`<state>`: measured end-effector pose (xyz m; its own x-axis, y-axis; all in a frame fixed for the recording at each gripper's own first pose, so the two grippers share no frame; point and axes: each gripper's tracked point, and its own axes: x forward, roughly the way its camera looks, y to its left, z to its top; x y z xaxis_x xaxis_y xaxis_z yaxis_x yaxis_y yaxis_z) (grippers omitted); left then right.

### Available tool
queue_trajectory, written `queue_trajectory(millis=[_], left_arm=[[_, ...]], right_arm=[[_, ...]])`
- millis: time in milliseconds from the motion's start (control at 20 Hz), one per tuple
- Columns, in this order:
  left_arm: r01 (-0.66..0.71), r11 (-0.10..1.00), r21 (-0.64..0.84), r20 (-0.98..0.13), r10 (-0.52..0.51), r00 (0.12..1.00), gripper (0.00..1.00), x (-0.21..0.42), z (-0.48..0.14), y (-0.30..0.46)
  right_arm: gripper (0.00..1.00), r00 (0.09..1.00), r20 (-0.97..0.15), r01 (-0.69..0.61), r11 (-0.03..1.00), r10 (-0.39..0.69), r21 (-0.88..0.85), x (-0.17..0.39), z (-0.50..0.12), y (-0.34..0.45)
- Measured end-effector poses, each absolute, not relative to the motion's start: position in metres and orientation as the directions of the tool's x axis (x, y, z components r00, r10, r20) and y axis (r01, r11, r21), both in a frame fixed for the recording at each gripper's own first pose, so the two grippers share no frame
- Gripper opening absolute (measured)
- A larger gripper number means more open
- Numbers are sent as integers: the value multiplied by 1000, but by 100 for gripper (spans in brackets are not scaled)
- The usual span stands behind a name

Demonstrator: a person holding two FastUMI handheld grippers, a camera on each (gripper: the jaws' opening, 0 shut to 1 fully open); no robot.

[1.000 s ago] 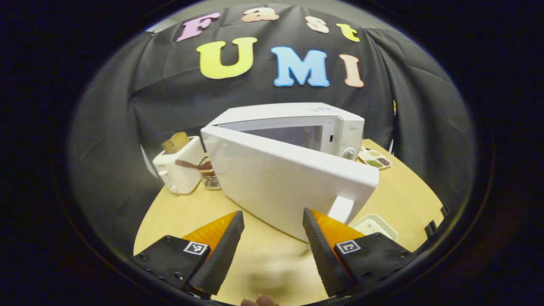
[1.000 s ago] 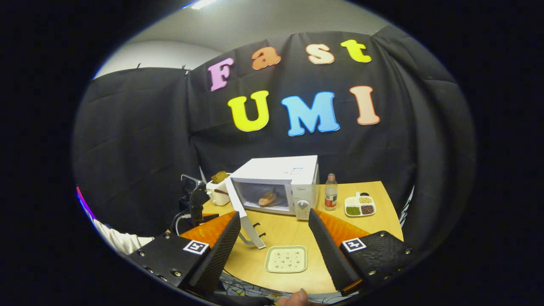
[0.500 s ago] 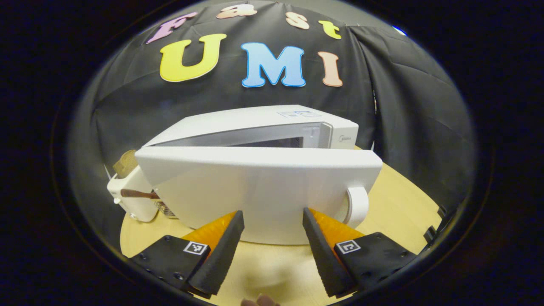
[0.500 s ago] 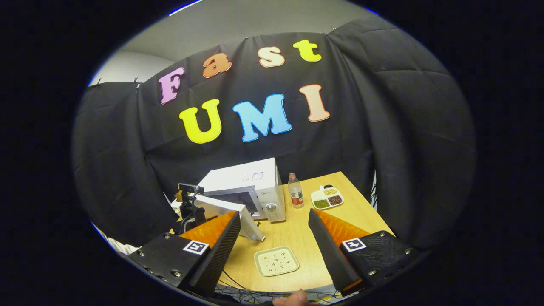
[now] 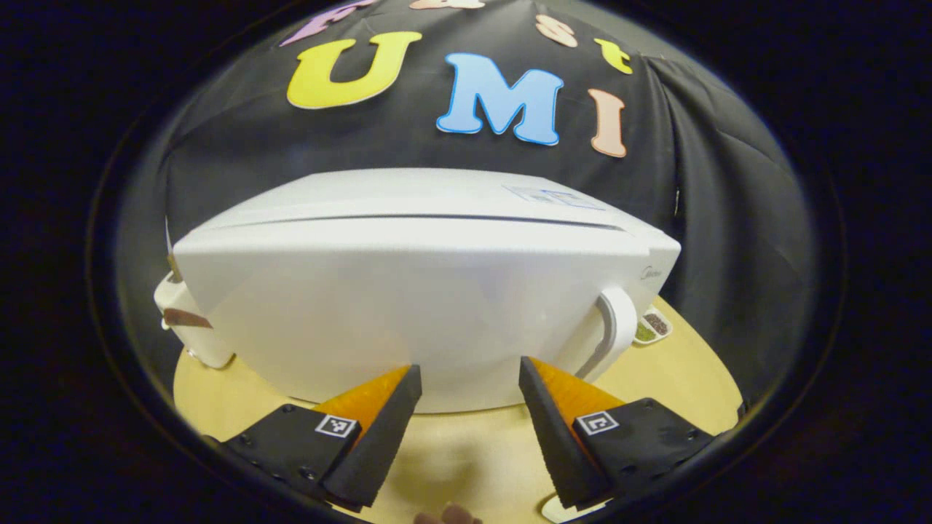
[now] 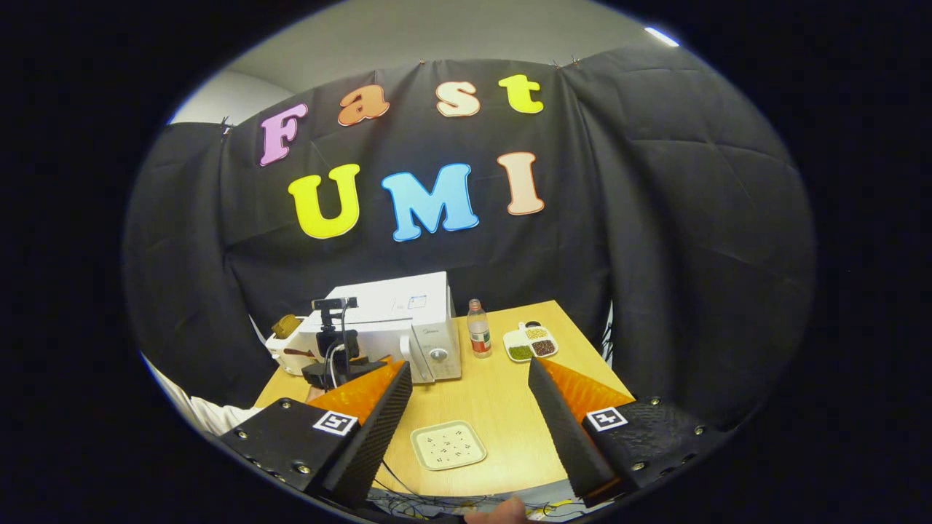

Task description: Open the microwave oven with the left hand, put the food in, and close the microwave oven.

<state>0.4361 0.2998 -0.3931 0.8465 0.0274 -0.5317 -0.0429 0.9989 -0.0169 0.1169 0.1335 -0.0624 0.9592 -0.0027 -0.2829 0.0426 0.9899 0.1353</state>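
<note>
The white microwave [image 5: 437, 196] stands right in front of my left gripper [image 5: 466, 375]. Its door [image 5: 408, 306] lies flat against the body, with a thin dark seam along the top. The curved door handle [image 5: 613, 331] is at the right. My left gripper is open, its fingertips close against the door's lower face and holding nothing. The food is hidden behind the door. In the right gripper view the microwave [image 6: 419, 320] sits far off at the table's back left, and my right gripper [image 6: 470, 378] hangs open and empty over the table's near edge.
A white toaster [image 6: 285, 342] stands left of the microwave. A bottle [image 6: 478, 338] and a sectioned snack tray [image 6: 530, 342] stand to its right. An empty square plate [image 6: 446, 444] lies on the wooden table [image 6: 510, 407] near the front. A sleeve [image 6: 196, 411] shows at the left.
The microwave door has swung from half open to flat against the body, with my left gripper following it in. The right gripper has drawn back and turned, so the microwave looks smaller.
</note>
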Motion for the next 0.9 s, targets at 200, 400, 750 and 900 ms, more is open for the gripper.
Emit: queue_trajectory(millis=[200, 400, 750, 900], left_arm=[[-101, 990, -95, -583, 27, 812, 94, 448, -402, 301], [-98, 983, -155, -654, -27, 756, 100, 438, -379, 276], [38, 996, -78, -505, -72, 860, 98, 325, -236, 222], [29, 1000, -7, -419, -29, 908, 96, 254, -164, 197]], right_arm=[[98, 962, -272, 14, 992, 20, 122, 116, -58, 131], [99, 964, -254, -44, 988, 80, 145, 109, -54, 133], [98, 984, -133, -119, 993, 119, 5, 83, -19, 75], [98, 989, -71, -136, 990, 132, -42, 74, 3, 45]])
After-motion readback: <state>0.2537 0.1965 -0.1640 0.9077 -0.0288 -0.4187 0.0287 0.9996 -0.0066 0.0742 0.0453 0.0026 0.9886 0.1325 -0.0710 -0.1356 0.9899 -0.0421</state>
